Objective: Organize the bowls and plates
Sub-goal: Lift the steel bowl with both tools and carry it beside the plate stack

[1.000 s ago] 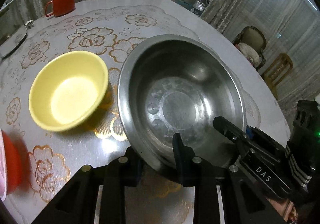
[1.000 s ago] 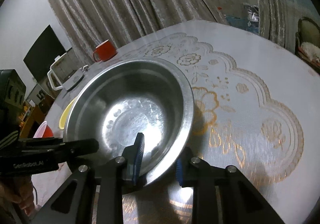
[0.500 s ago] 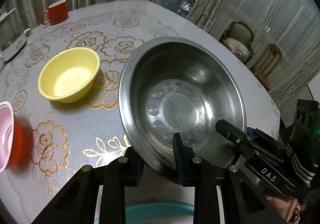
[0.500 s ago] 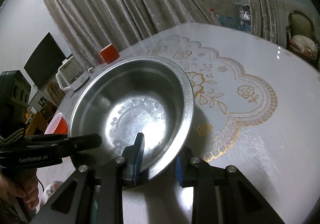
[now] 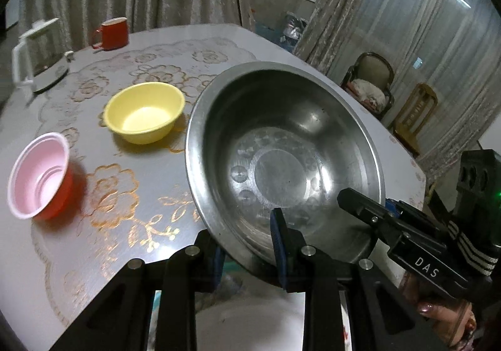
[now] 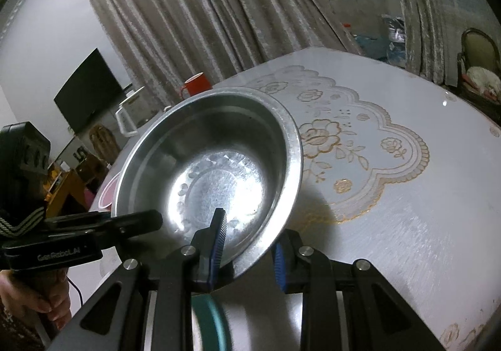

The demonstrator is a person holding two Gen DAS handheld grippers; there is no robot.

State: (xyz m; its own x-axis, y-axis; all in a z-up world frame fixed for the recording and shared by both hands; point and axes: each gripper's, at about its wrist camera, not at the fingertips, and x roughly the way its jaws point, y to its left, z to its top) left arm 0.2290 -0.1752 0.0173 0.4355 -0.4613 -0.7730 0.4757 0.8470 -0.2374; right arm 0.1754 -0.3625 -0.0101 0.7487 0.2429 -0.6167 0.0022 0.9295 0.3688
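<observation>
At centre frame of both wrist views: one large steel bowl (image 5: 281, 163), lifted clear of the table (image 5: 94, 225) and tilted, carried between two tools. Left tool (image 5: 247, 244) clamped on the near rim, one pad inside, one outside; right tool (image 6: 247, 252) likewise clamped on the rim at the bowl's other side. Step in hand, by judgement: a two-handed carry toward a stacking place. Next move calls for level, matched travel of both hands and a clear landing spot. Left of frame, left view: yellow bowl (image 5: 144, 112), pink-lined red bowl (image 5: 39, 175), both near the path. Upper left: red mug (image 5: 112, 33), white kettle (image 5: 37, 53). Bottom edge, right view: teal rim (image 6: 213, 322) below the bowl, identity uncertain.
</observation>
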